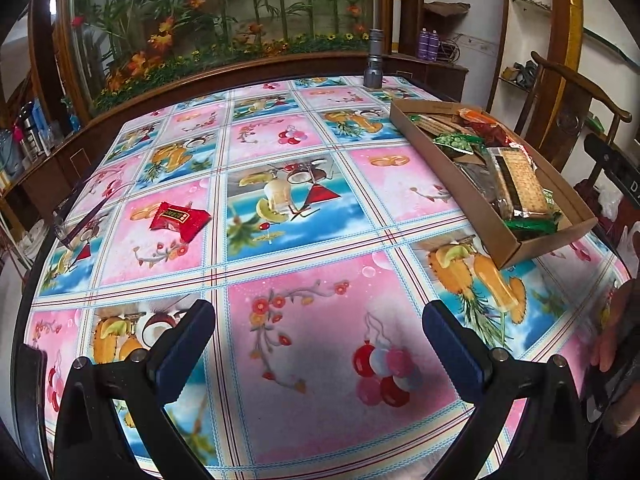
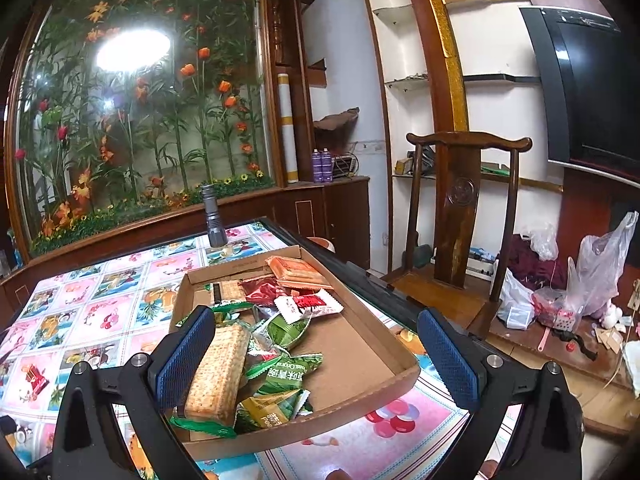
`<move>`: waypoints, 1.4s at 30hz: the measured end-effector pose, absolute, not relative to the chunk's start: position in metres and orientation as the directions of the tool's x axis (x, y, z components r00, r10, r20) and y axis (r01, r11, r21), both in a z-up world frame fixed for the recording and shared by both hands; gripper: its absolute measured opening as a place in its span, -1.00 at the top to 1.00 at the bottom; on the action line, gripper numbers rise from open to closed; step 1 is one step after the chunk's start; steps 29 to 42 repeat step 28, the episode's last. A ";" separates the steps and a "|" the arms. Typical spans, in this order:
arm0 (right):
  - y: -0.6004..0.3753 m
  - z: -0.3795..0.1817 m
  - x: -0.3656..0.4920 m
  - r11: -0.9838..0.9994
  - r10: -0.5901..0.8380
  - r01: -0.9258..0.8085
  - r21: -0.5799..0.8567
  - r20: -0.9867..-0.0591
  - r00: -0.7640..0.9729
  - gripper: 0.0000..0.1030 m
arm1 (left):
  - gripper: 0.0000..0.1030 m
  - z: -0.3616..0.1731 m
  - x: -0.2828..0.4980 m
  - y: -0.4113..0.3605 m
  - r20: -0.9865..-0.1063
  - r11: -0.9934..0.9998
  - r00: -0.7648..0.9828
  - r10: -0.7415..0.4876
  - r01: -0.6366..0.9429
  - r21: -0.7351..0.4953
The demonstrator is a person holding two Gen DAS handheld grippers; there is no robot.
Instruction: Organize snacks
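A shallow cardboard tray (image 1: 472, 196) at the table's right side holds several snacks: cracker packs (image 1: 520, 184), green packets (image 1: 456, 142) and red and orange packets. It also shows in the right wrist view (image 2: 360, 344), with a cracker pack (image 2: 218, 372), green packets (image 2: 288, 368) and a red-and-white packet (image 2: 316, 304). One red snack packet (image 1: 180, 220) lies alone on the tablecloth at the left; it also shows in the right wrist view (image 2: 34, 376). My left gripper (image 1: 320, 344) is open and empty above the near tablecloth. My right gripper (image 2: 316, 356) is open and empty above the tray's near end.
A grey flashlight (image 1: 374, 60) stands at the table's far edge, also in the right wrist view (image 2: 214, 216). A wooden chair (image 2: 464, 216) stands to the right of the table, with plastic bags (image 2: 592, 272) on the floor. A glass-fronted plant display (image 1: 224, 20) lies behind the table.
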State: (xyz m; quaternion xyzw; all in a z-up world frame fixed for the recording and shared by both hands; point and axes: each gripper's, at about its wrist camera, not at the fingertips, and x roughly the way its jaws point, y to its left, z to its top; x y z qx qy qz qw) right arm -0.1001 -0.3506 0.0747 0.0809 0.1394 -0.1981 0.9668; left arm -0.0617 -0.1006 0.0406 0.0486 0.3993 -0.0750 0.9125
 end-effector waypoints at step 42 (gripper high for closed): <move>-0.344 0.075 -0.095 0.915 -0.347 0.393 0.096 -0.313 0.884 -0.98 | -1.00 0.045 -0.062 -0.095 -0.712 0.991 0.698 -0.073 0.131 0.027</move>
